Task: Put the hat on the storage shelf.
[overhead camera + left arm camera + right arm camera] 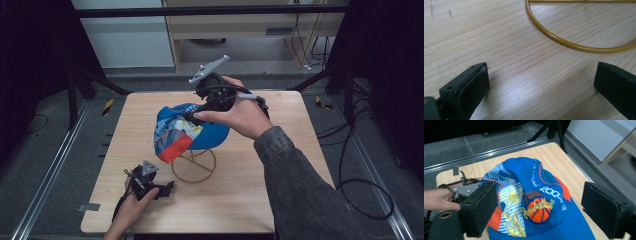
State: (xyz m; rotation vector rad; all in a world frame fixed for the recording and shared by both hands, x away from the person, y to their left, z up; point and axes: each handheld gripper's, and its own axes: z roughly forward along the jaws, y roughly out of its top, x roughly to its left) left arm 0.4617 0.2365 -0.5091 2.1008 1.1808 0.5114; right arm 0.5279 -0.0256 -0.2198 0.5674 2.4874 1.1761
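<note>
High view sits above your side, looking forward and down over the whole table. Left gripper view rides low, close to the tabletop, facing the yellow wire ring. Right gripper view looks down from above onto the blue cap, close in. High and right views share the cap; high and left share the ring.
</note>
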